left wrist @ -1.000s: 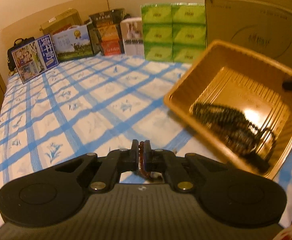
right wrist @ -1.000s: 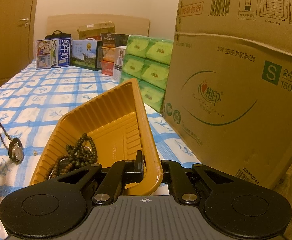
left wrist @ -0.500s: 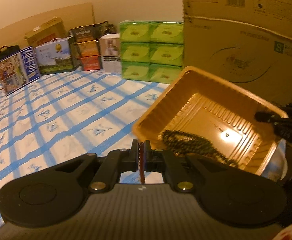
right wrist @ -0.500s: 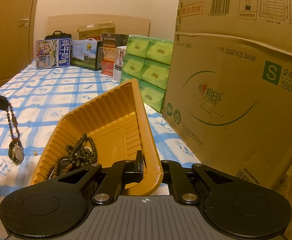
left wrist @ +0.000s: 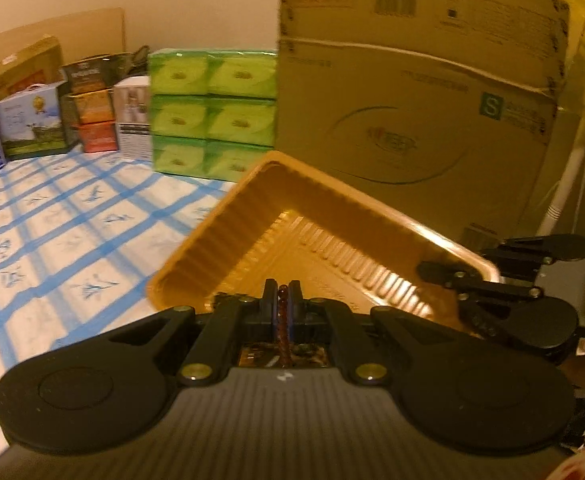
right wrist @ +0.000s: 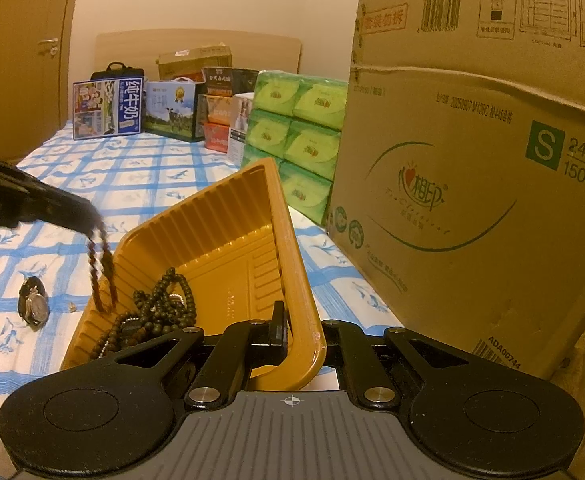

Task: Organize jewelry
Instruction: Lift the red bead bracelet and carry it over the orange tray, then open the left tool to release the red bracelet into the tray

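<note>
My left gripper (left wrist: 282, 294) is shut on a reddish-brown bead string (left wrist: 283, 330). In the right wrist view that string (right wrist: 102, 264) hangs from the left gripper (right wrist: 86, 214) over the left rim of the orange tray (right wrist: 228, 236). My right gripper (right wrist: 300, 322) is shut on the tray's near corner and holds it tilted; it shows at the right in the left wrist view (left wrist: 504, 280). Dark bead necklaces (right wrist: 152, 312) lie in the tray. A wristwatch (right wrist: 34, 306) lies on the bed left of the tray.
The blue-checked bedsheet (right wrist: 92, 184) covers the bed. A big cardboard box (right wrist: 472, 160) stands right of the tray. Green tissue packs (right wrist: 296, 136) and several cartons (right wrist: 164, 112) line the back. A door (right wrist: 16, 52) is at far left.
My left gripper has moved right with the bead string, from beside the tray to over its left rim. The watch now lies on the sheet. The right gripper and tray have not moved.
</note>
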A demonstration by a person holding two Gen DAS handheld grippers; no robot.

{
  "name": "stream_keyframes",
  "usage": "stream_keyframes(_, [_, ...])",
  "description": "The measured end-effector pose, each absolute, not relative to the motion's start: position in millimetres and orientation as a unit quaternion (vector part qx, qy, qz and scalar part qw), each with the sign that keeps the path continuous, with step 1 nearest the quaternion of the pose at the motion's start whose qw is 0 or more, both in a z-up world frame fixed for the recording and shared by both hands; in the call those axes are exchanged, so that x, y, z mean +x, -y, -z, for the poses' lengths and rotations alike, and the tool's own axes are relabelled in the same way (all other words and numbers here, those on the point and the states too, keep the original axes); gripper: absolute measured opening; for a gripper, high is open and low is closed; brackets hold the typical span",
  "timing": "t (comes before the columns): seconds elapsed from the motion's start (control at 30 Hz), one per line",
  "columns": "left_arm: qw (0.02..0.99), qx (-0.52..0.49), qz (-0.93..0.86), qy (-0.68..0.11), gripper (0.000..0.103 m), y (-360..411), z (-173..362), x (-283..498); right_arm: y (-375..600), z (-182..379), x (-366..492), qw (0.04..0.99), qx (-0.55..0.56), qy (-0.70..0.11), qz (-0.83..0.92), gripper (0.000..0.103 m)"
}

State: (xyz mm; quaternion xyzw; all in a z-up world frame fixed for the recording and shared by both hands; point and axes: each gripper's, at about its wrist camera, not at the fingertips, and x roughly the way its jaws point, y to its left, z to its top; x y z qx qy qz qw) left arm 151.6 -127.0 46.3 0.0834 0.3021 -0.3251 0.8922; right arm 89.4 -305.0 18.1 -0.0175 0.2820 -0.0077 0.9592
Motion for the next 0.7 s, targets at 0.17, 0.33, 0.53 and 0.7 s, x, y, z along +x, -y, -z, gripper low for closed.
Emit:
stream_keyframes(0.17, [0.884,0.077,0.34,-0.311,0.004,144,-38,149,305,-18,88,0.959,-0.016,-0.283,0.007,0.006])
stream_keyframes(0.33, [0.878,0.077,0.342,-0.325,0.008,153,-29,148,305,-17,90,0.959,-0.015,-0.283,0.008,0.006])
stream_keyframes(0.53, [0.887,0.074,0.318,-0.328,0.014,134,-24,148,306,-17,90,0.959,-0.014,-0.284,0.008,0.006])
stream_keyframes(0.7, [0.901,0.067,0.27,-0.332,0.014,99,-21,147,306,-17,90,0.959,-0.013,-0.284,0.01,0.006])
